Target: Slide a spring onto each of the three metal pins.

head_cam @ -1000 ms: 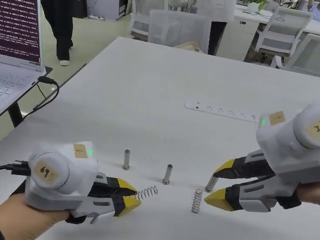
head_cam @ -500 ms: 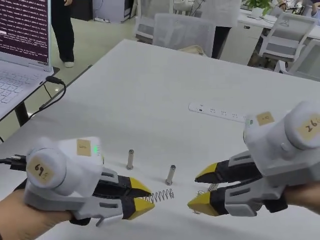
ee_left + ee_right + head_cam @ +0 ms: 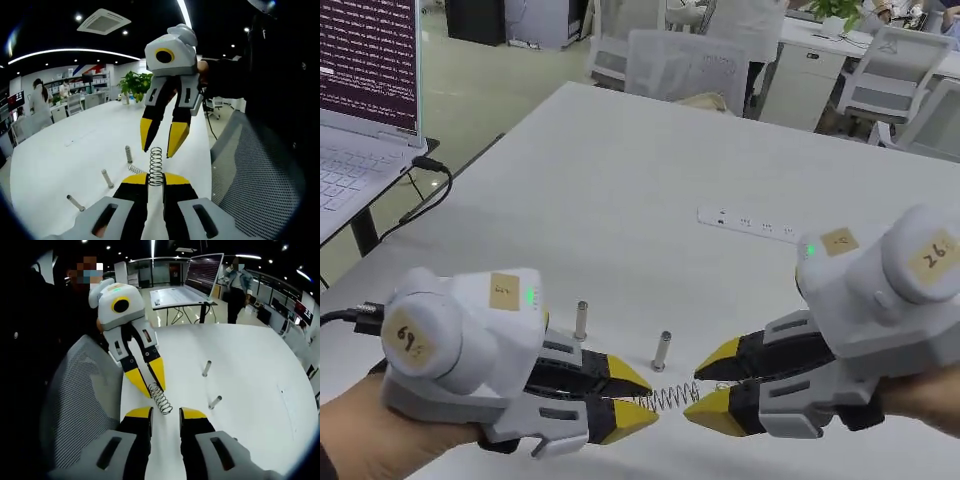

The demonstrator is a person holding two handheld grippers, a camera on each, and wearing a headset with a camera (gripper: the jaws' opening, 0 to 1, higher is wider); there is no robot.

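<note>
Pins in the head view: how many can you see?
2. One pin stands beyond the left gripper; the other pin stands to its right, behind the spring. A third may be hidden behind the right gripper.

The left gripper (image 3: 650,401) and right gripper (image 3: 695,392) are facing tip to tip, with the spring (image 3: 672,397) filling the narrow gap between them. The nearer pin (image 3: 662,351) and farther pin (image 3: 581,320) are standing just behind. Beyond them, bare table (image 3: 620,180) is lying open up to the power strip (image 3: 760,225).
</note>
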